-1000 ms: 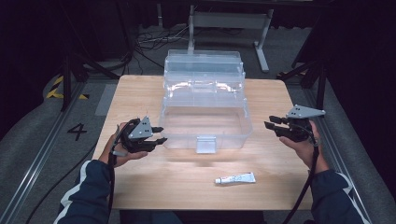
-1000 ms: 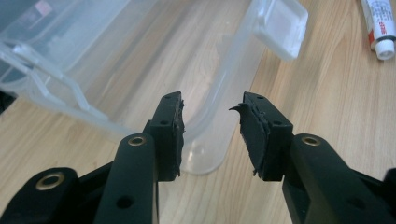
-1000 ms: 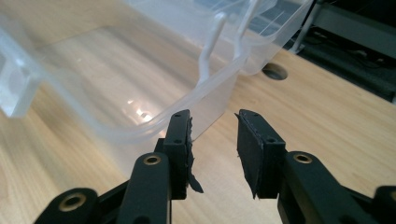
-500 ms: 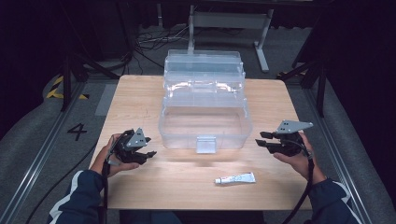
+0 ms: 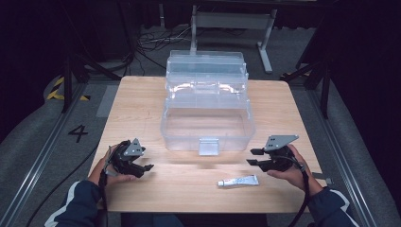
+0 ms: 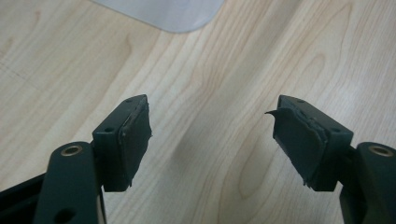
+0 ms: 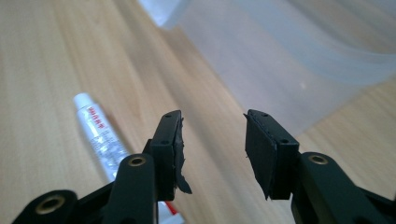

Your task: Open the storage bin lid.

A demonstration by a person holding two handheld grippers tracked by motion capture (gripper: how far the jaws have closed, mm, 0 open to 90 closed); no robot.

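Observation:
A clear plastic tiered box [image 5: 206,111] stands open in the middle of the wooden table [image 5: 142,101], its latch tab [image 5: 208,146] facing me. A small white tube [image 5: 238,180] lies on the table in front of the box, to the right. My left gripper [image 5: 145,164] hovers low at the front left of the table; its jaws have just been opening and hold nothing [image 6: 212,137]. My right gripper [image 5: 252,157] sits to the right of the tube, pointing left, its jaws also just opening and empty [image 7: 212,149]. In the right gripper view the tube [image 7: 100,135] lies left of the jaws.
Dark floor with cables and metal frame legs [image 5: 265,42] surrounds the table. A painted number four [image 5: 78,133] marks the floor on the left. A corner of the box [image 6: 163,11] shows at the top of the left gripper view.
Both hands have come down and toward me, the right one also moving inward toward the tube. Both pairs of jaws stand wider than before.

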